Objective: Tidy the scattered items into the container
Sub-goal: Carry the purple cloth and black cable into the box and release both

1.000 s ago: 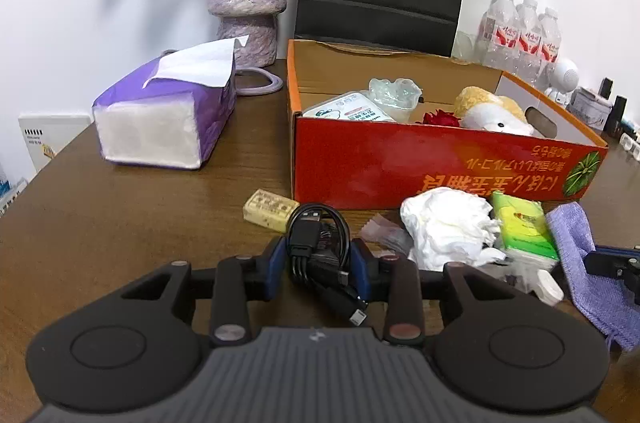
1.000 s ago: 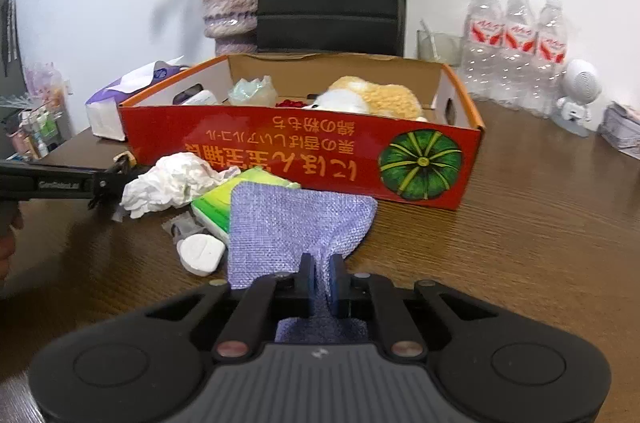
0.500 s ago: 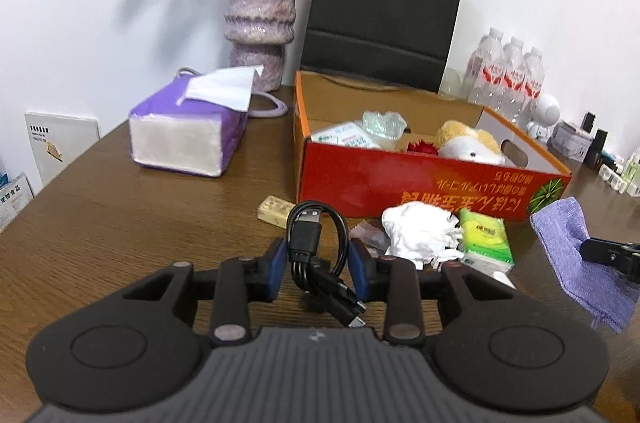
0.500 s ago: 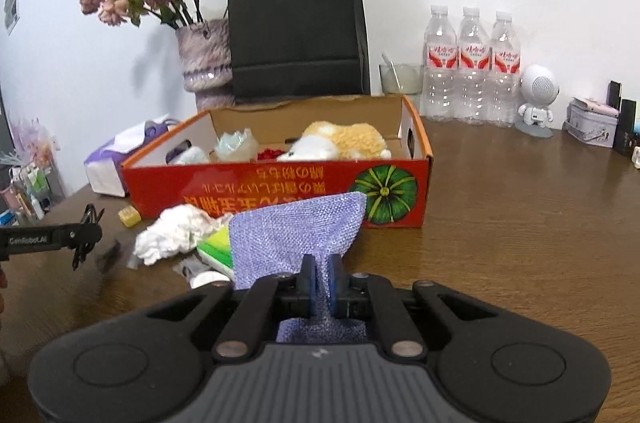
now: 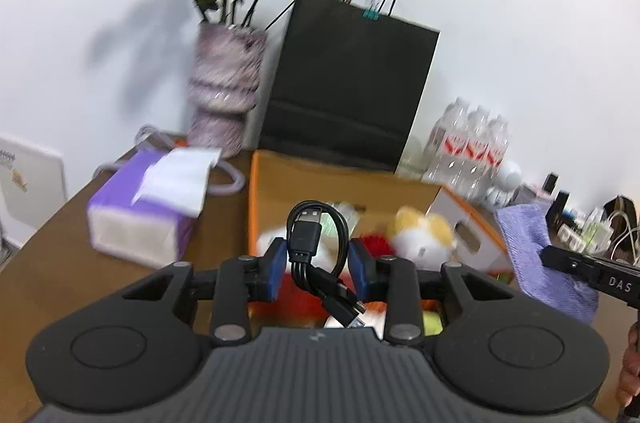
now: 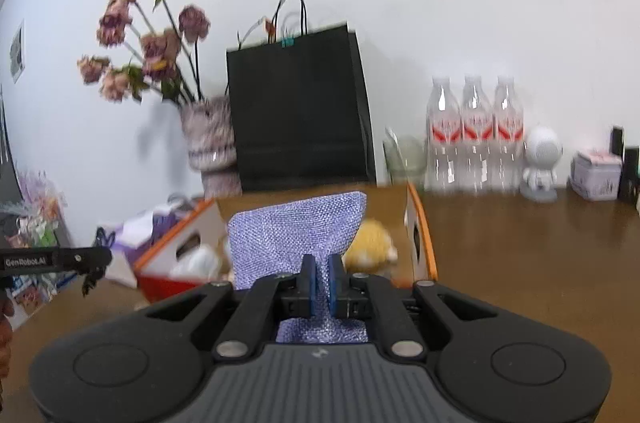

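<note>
My left gripper (image 5: 318,269) is shut on a coiled black USB cable (image 5: 316,247) and holds it in the air in front of the orange cardboard box (image 5: 256,191). My right gripper (image 6: 322,281) is shut on a purple woven cloth (image 6: 296,227) and holds it up over the near side of the box (image 6: 420,223). The cloth also shows at the right of the left wrist view (image 5: 532,251). Inside the box lie a yellow and white plush toy (image 5: 424,235), something red and white packets. The left gripper shows at the left of the right wrist view (image 6: 96,259).
A purple tissue box (image 5: 148,207) stands left of the box. Behind are a vase of dried flowers (image 5: 226,95), a black paper bag (image 5: 348,95), three water bottles (image 6: 474,135), a small white robot figure (image 6: 542,163) and a tin (image 6: 596,175).
Both grippers have risen well above the table with their loads and moved toward the box. The scattered items in front of the box have dropped mostly out of view.
</note>
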`<state>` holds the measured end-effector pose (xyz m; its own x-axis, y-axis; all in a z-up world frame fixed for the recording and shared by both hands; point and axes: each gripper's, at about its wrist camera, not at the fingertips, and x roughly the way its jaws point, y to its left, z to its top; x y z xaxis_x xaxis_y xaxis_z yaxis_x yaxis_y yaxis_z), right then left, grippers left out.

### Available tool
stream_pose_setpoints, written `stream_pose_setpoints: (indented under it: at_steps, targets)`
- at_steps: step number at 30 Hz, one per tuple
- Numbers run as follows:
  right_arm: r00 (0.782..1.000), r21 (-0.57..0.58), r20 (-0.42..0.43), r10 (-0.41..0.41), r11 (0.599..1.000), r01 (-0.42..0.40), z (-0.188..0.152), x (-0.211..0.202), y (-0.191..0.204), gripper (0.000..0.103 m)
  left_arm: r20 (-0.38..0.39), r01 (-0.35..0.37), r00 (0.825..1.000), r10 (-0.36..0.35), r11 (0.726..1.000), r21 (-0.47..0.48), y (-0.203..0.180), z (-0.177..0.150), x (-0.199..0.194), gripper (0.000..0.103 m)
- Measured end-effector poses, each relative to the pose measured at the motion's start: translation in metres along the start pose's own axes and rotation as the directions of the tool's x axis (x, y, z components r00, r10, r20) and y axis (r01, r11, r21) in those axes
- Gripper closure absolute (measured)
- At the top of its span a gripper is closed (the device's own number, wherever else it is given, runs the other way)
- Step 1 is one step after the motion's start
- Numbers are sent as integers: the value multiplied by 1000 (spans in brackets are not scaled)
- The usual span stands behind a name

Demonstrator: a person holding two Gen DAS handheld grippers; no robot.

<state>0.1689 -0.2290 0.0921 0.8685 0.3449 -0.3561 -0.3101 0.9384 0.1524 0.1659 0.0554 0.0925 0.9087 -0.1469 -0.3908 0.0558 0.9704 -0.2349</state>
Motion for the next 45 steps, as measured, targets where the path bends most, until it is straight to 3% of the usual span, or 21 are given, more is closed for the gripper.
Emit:
stream_pose_setpoints:
  at_steps: [5, 11, 17, 24, 26, 28, 29, 30, 31, 32, 36, 45]
  targets:
    - [999, 25, 46, 3, 1000, -4, 31, 31, -3, 98, 31, 21, 999, -21, 1000, -22, -14, 21, 34, 69]
    - [998, 44, 53, 15, 999, -17, 48, 83, -5, 98, -5, -6, 1000, 6, 999, -39, -21, 21, 82, 69]
    - [999, 42, -24, 21, 999, -20, 42, 137, -2, 98, -78, -51, 996, 50, 999, -15, -19, 13, 126, 69]
    - [995, 19, -96, 10, 1000, -9, 28, 156, 1, 97, -115, -67, 991, 66, 998, -1, -16, 4, 143, 69]
    - [994, 2, -106, 3, 1000, -3, 26, 157, 3, 94, -116, -73, 991, 72, 997, 1, -15, 5, 143, 64]
    - [994, -6, -105, -12, 1000, 12, 27, 156, 3, 88, -109, -84, 990, 84, 996, 6, -15, 5, 141, 37]
    - [994, -3, -106, -19, 1000, 19, 28, 155, 2, 81, -96, -83, 992, 83, 997, 5, -15, 5, 139, 17]
    - [994, 4, -112, -18, 1000, 19, 29, 154, 0, 51, -82, -81, 993, 81, 997, 3, -15, 6, 136, 3]
    - [993, 13, -114, -15, 1000, 16, 31, 153, -2, 18, -73, -86, 994, 86, 996, 3, -16, 7, 134, 0]
    - [994, 18, -111, -9, 1000, 11, 32, 150, -4, 7, -70, -95, 993, 95, 995, 7, -17, 8, 132, 0]
    - [996, 0, -92, -10, 1000, 10, 39, 141, -5, 0, -76, -135, 988, 137, 990, 33, -20, 10, 130, 0]
    - [995, -31, -100, -9, 999, 6, 43, 135, 2, 0, -55, -129, 990, 131, 991, 31, -24, 15, 118, 0]
